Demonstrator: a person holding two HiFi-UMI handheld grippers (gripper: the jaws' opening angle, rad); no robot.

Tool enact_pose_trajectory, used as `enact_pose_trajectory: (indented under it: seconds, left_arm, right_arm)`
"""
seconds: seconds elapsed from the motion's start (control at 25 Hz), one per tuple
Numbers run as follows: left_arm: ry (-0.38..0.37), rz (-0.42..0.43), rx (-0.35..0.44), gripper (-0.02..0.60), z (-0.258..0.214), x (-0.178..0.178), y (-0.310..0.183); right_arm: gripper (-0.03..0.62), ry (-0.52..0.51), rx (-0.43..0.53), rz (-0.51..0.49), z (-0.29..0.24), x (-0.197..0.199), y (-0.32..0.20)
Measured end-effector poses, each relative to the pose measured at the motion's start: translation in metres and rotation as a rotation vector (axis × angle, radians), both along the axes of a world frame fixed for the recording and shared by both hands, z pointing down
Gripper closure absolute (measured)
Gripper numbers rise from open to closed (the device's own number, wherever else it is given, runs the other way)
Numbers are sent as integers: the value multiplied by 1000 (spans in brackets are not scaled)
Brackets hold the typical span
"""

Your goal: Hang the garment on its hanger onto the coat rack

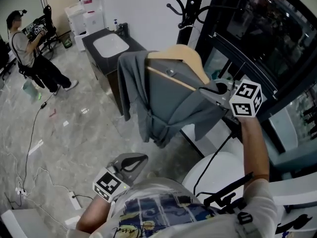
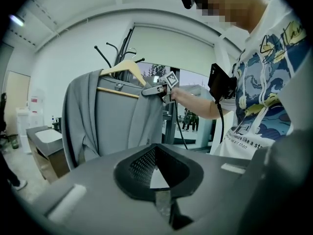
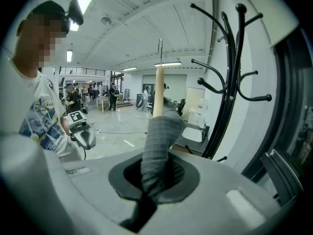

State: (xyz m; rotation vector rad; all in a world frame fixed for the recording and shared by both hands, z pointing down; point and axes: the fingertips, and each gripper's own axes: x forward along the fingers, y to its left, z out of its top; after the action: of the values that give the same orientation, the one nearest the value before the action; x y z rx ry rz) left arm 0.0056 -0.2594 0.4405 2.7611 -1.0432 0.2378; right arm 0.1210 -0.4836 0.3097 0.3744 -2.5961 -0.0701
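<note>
A grey garment [image 1: 158, 103] hangs on a wooden hanger [image 1: 181, 58], held up in the air in front of me. My right gripper [image 1: 212, 90] is shut on the cloth-covered right shoulder end of the hanger. In the right gripper view the grey cloth [image 3: 157, 146] runs up out of the jaws to the wooden hanger [image 3: 159, 89]. The black coat rack [image 1: 184, 11] stands just beyond the hanger, its curved hooks [image 3: 230, 67] close on the right. My left gripper [image 1: 141, 158] is low by my chest, shut with nothing in it and well clear of the garment [image 2: 112, 121].
A dark cabinet with a white basin [image 1: 111, 46] stands behind the garment. A dark glass-fronted frame [image 1: 257, 38] fills the right side. A white round seat [image 1: 218, 170] is below my right arm. Cables [image 1: 34, 133] lie on the floor, and a person [image 1: 29, 53] stands at the far left.
</note>
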Motion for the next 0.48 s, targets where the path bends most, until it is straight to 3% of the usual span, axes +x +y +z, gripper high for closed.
enact_pose_trajectory:
  seconds: [0.48]
  left_arm:
    - [-33, -70, 5, 578, -1, -12, -33]
  right_arm:
    - [585, 11, -67, 78, 32, 7, -110]
